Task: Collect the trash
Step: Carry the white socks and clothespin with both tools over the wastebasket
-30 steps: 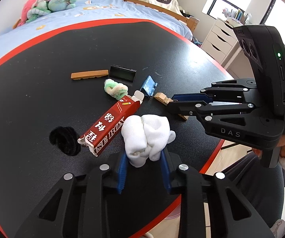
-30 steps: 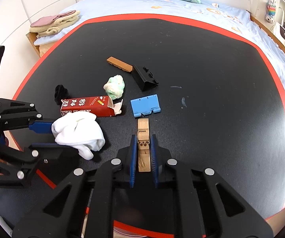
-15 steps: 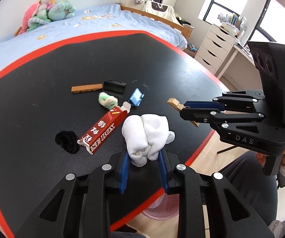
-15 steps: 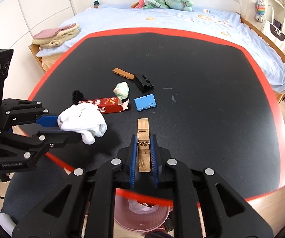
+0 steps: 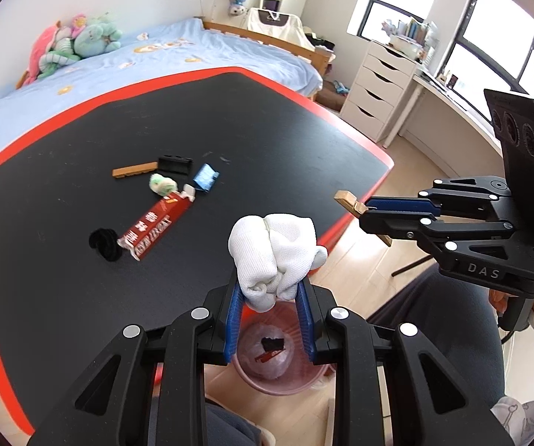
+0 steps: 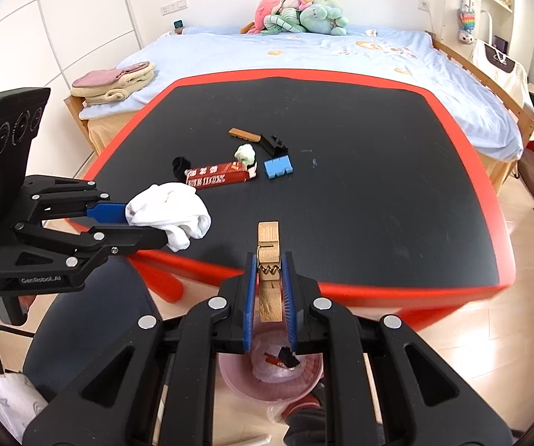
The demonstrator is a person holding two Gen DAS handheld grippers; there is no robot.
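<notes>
Two grippers held past the near edge of the black table (image 6: 378,186), over the floor. Left gripper (image 5: 270,303) nearly closed, its blue pads pressed on the lower end of a crumpled white cloth (image 5: 276,260); bulk of the cloth bulging up beyond the fingertips. Right gripper (image 6: 270,297) closed tight on a wooden clothespin (image 6: 269,271), gripped at its rear half near the spring; long axis along the fingers, free end pointing forward toward the table's near edge. Seen from the left wrist: same clothespin (image 5: 352,204) sticking out of the right gripper (image 5: 369,213), tilted, tip toward the table's near right corner. Seen from the right wrist: left gripper (image 6: 144,223) with the cloth (image 6: 170,212) hanging beside the near left corner. Pink bin (image 5: 278,364) on the floor under both grippers, with a clear liner and some dark and red scraps inside; shown also under the right gripper (image 6: 270,371). Remaining on the table, grouped toward the left side, well apart from the edges: red carton (image 6: 218,178) lying flat, black fluffy thing (image 6: 179,165) touching its left end, greenish wad (image 6: 245,152), blue piece (image 6: 278,167), black piece (image 6: 274,143), brown strip (image 6: 244,134). Only in the left view: white drawers (image 5: 378,93) and a window. Only in the right view: folded towels (image 6: 114,81) on the bed's corner.
</notes>
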